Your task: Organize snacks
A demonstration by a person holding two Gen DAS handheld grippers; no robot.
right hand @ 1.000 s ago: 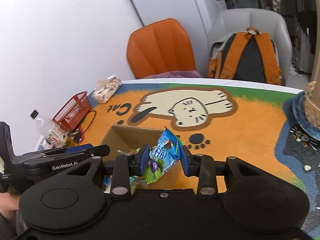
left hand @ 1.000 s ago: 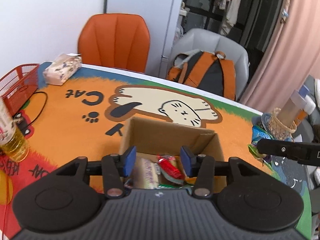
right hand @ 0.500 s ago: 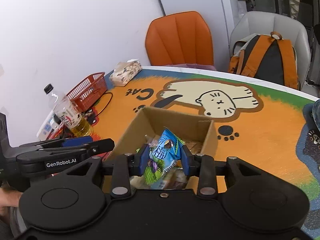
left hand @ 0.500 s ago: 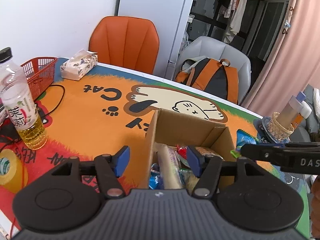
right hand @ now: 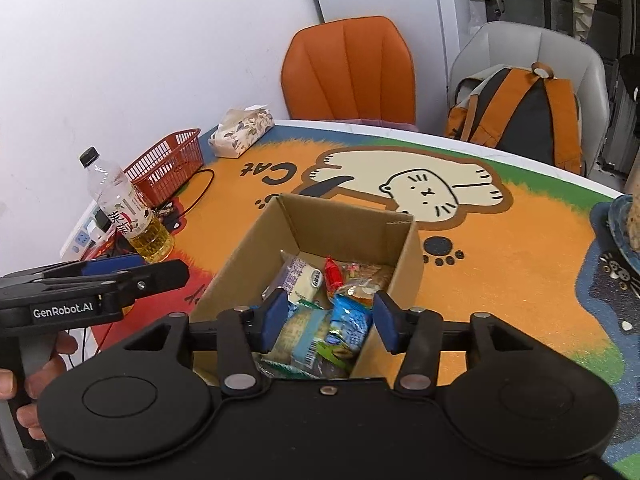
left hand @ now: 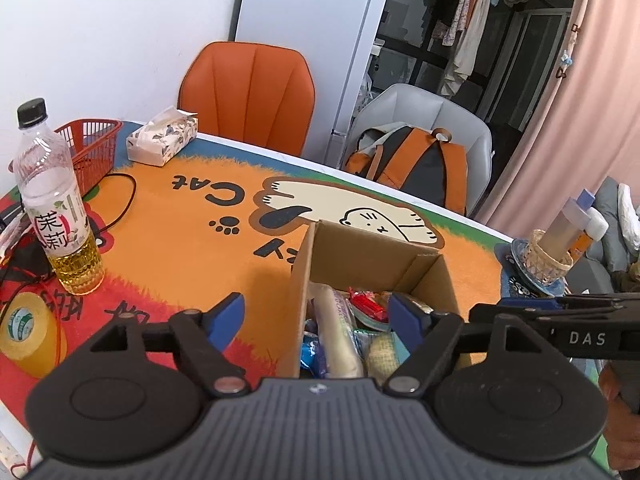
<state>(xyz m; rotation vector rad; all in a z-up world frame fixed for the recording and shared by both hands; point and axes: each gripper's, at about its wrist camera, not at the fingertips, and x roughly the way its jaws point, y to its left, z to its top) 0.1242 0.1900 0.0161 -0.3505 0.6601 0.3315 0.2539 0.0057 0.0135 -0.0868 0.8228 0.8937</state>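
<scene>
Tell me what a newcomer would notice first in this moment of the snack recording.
The open cardboard box in the middle of the orange cat-print table mat draws the eye: it is full of wrapped snacks, among them a blue packet lying near its front. The right gripper hangs just above that packet with its jaws opening, nothing pressed between the pads. At the mat's left edge stands a bottle of yellow tea.

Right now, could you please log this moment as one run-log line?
left gripper: opening, empty | right gripper: opening, blue snack packet released into cardboard box | box holds several snacks
</scene>
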